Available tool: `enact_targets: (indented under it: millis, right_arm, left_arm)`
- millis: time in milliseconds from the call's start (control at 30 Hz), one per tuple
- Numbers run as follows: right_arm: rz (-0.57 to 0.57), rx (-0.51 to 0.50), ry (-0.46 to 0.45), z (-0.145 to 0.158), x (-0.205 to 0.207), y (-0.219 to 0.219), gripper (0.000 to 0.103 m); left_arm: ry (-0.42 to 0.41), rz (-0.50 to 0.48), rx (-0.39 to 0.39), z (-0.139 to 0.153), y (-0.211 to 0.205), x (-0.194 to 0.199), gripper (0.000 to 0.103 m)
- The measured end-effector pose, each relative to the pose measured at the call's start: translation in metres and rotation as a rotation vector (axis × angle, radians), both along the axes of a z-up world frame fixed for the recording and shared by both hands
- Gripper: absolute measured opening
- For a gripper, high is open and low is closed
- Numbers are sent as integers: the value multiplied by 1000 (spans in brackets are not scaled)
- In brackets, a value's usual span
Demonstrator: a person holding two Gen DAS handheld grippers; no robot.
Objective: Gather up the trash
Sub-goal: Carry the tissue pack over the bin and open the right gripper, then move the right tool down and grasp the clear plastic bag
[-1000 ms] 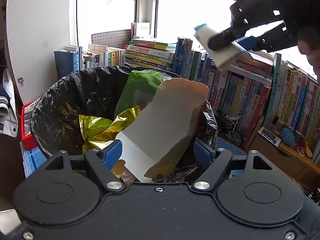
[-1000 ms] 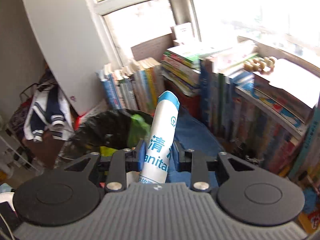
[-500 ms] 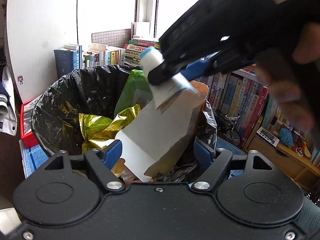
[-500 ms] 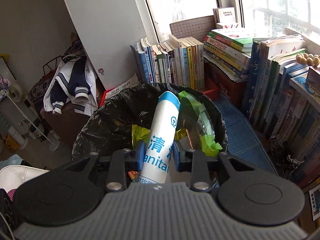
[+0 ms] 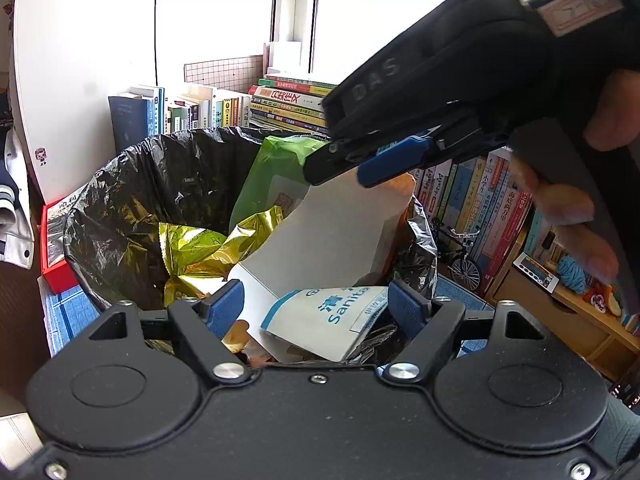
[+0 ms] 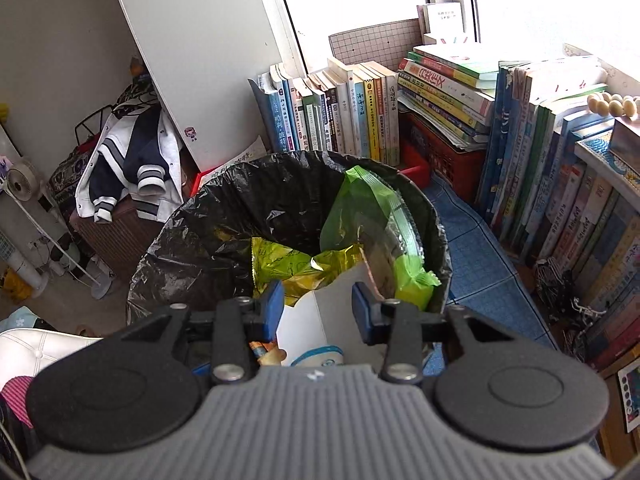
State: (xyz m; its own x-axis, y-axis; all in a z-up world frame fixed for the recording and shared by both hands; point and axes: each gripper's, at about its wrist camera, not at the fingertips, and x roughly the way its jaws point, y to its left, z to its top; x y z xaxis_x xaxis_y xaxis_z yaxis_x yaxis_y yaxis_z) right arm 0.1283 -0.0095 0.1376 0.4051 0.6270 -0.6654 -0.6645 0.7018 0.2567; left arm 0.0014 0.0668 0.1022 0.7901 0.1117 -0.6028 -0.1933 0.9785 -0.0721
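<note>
A bin lined with a black bag [image 5: 120, 200] [image 6: 168, 240] holds a green bag [image 5: 276, 168] [image 6: 360, 216], a gold wrapper [image 5: 200, 248] [image 6: 288, 264] and a white cardboard sheet [image 5: 340, 232] [image 6: 320, 312]. A white-and-blue wipes pack [image 5: 328, 318] [image 6: 320, 358] lies loose on the trash at the bin's near side. My left gripper [image 5: 316, 308] hovers open at the near rim, the pack just beyond its fingers. My right gripper [image 6: 318, 308] [image 5: 340, 166] hangs open above the bin with nothing between its fingers; a hand [image 5: 568, 200] holds it.
Rows and stacks of books [image 6: 352, 112] [image 5: 480, 200] line the window wall and right shelf. A red crate [image 6: 440, 148], a white board [image 6: 200, 48], a jacket [image 6: 128, 160], a small fan [image 6: 20, 184] and a toy bicycle [image 5: 460, 252] surround the bin on blue floor tiles [image 6: 472, 248].
The right gripper swung over the bin while shut on the wipes pack, then opened. The pack dropped and now lies in the bin. The left gripper stayed put.
</note>
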Motion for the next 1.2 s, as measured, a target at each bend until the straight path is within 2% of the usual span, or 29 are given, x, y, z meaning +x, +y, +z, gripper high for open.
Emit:
enact_targets:
  millis: [167, 233, 367, 500, 700, 767, 833, 900, 1000, 1100, 1200]
  right_arm:
    - [-12, -17, -9, 5, -6, -16, 52]
    - [-25, -20, -19, 7, -8, -23, 57]
    - [-69, -31, -17, 10, -11, -35, 57]
    - [-133, -38, -14, 18, -16, -57, 62]
    - [-253, -43, 81, 13, -28, -91, 64]
    - [-261, -79, 89, 4, -40, -99, 67]
    - [-269, -158, 103, -11, -53, -107, 70]
    - [-298, -220, 173, -33, -59, -117, 74]
    - [-380, -292, 361, -76, -59, -139, 76]
    - [-444, -397, 417, -110, -63, -156, 76]
    - [-495, -452, 457, -133, -64, -171, 80]
  left_arm:
    - [0, -1, 6, -2, -1, 0, 78]
    - [2, 2, 7, -2, -1, 1, 78]
    - [8, 5, -2, -2, -1, 3, 78]
    - [11, 8, -1, -1, 0, 3, 78]
    - [18, 20, -5, 1, -2, 7, 77]
    - [9, 20, 15, 3, -5, 8, 77]
    - [1, 19, 29, 3, -7, 10, 78]
    - [-7, 13, 18, 4, -8, 13, 78]
    - [-4, 11, -6, 4, -7, 17, 78]
    - [-7, 1, -5, 4, -9, 19, 78]
    - [-11, 4, 13, 4, -12, 20, 78]
